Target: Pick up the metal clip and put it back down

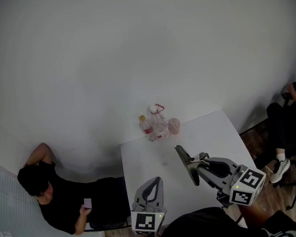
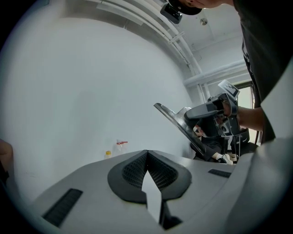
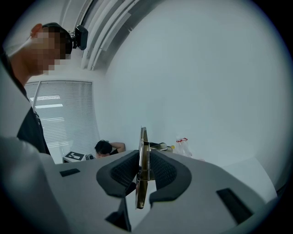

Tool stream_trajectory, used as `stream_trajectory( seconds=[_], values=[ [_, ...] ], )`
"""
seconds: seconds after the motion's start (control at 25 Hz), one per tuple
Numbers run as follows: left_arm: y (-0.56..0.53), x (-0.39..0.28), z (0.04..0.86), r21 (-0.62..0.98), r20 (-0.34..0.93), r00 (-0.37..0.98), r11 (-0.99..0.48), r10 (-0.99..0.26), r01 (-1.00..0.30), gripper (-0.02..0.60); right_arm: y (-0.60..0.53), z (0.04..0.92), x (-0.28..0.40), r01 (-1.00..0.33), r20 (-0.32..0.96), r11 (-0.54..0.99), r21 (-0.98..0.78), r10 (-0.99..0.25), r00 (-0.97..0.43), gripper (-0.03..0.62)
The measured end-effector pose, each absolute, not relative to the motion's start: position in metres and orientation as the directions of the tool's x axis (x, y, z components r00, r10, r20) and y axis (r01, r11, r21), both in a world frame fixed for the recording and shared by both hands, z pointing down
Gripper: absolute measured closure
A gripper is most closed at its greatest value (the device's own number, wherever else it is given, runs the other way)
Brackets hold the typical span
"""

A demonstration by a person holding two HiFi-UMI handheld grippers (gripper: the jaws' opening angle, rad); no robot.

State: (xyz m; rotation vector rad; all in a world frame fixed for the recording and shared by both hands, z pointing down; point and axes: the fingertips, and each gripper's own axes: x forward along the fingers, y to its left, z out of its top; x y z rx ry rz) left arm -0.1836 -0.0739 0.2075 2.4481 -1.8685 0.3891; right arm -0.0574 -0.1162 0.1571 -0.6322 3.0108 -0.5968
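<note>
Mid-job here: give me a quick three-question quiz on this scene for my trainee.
1. True or false: the metal clip lies flat on the table.
2. The left gripper has its jaws: A wide open; B shut on nothing; C shut on the clip.
3. What stands beside the bottles at the table's far edge?
Key: 1 false, the right gripper holds it up off the table, jaws shut on it. 2 B. 3 a pinkish cup.
</note>
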Motion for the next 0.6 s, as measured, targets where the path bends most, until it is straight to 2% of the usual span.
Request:
stream_trajectory(
  seconds=[0.24, 0.6],
  values=[
    [-0.0798, -0.1847, 0.2099, -0.061, 0.177, 0.262, -0.276, -0.949, -0.959, 0.558, -0.1223, 0.1594, -0.0537, -0.409, 0.072, 0.840, -0.356, -0.412, -0.908, 0.503],
    [-0.0841, -0.1893, 0.2162, -0.056, 0.163, 0.257, -0.269, -0.952, -0.961, 0.558, -0.1238, 0.1641, -0.0535, -0.430, 0.085, 0.836, -0.341, -0.429, -0.900, 0.503]
  ],
)
